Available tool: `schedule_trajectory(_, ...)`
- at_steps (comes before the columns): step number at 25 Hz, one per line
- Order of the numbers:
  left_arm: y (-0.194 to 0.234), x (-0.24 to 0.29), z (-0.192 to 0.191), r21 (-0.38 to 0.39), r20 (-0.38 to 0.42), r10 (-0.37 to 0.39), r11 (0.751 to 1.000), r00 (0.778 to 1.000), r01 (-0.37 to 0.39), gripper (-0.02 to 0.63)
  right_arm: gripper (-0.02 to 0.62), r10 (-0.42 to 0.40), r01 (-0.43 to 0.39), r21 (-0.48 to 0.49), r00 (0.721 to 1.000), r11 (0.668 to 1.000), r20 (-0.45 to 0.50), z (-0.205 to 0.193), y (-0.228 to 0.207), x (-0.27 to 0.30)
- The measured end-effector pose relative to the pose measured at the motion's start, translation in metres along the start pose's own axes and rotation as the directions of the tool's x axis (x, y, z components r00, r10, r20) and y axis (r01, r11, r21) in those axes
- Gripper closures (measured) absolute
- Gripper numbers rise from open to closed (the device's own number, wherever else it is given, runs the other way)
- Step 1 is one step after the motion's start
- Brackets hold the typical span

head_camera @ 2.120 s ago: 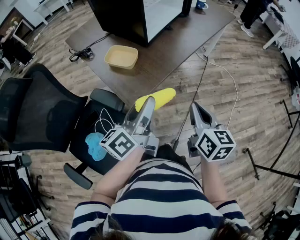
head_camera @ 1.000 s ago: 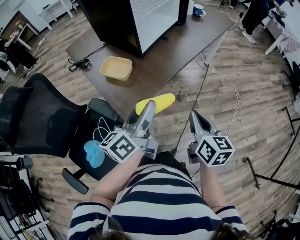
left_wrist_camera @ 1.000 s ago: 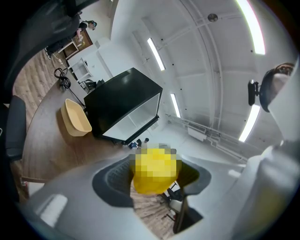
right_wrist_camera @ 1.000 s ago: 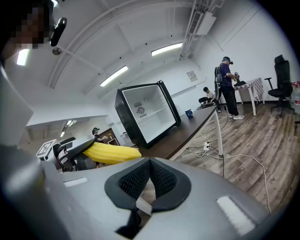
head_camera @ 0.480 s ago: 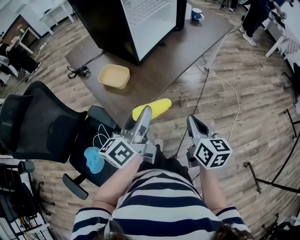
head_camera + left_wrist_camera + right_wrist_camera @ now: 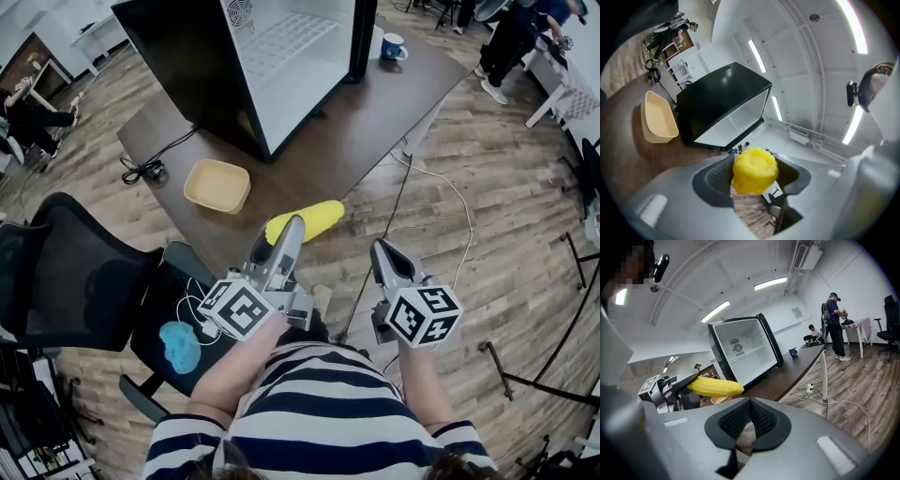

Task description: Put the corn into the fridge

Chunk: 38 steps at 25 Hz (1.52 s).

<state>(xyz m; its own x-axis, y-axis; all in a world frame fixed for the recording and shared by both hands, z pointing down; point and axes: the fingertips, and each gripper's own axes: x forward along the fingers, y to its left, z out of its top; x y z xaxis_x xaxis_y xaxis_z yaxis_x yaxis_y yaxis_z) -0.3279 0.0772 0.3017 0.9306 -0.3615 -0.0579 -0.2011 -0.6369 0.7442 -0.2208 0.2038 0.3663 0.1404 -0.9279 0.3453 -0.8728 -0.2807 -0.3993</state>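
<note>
A yellow corn cob (image 6: 306, 221) sticks out ahead of my left gripper (image 6: 291, 228), which is shut on its near end; in the left gripper view the cob's end (image 6: 755, 170) fills the gap between the jaws. My right gripper (image 6: 379, 249) is shut with nothing in it, a little to the right of the left one. From the right gripper view the corn (image 6: 716, 386) shows held out level at the left. The black fridge (image 6: 272, 56) stands open on the brown table (image 6: 375, 98), its white inside facing me; it shows again as the fridge (image 6: 723, 108) and the fridge (image 6: 743, 350).
A pale yellow tub (image 6: 217, 185) lies on the table near its left edge, by a coiled black cable (image 6: 141, 171). A blue mug (image 6: 393, 46) stands to the fridge's right. A black office chair (image 6: 84, 286) is at the left. Cables trail over the wooden floor (image 6: 487, 216). People stand far off.
The table and fridge have drawn nearer and more of the fridge's white inside shows. Both grippers have moved forward together, the corn still in the left one.
</note>
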Motion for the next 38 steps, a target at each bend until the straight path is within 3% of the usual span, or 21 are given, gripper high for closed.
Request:
schedule_trajectory(17, 0.041, 0.102, 0.033, 0.003, -0.014, -0.013, 1.000, 1.000, 0.013, 0.606, 0.601, 0.029, -0.029, -0.030, 0.999, 0.999, -0.027, 0.060, -0.023, 0.108)
schedule_trajectory(28, 0.047, 0.135, 0.031, -0.036, 0.010, -0.017, 0.999, 1.000, 0.017, 0.606, 0.601, 0.038, -0.040, -0.062, 0.999, 0.997, -0.032, 0.081, -0.041, 0.130)
schedule_trajectory(38, 0.056, 0.189, 0.028, -0.019, 0.125, 0.113, 0.994, 0.986, -0.112, 0.606, 0.601, 0.185, -0.191, -0.065, 0.979, 0.979, -0.087, 0.114, -0.093, 0.173)
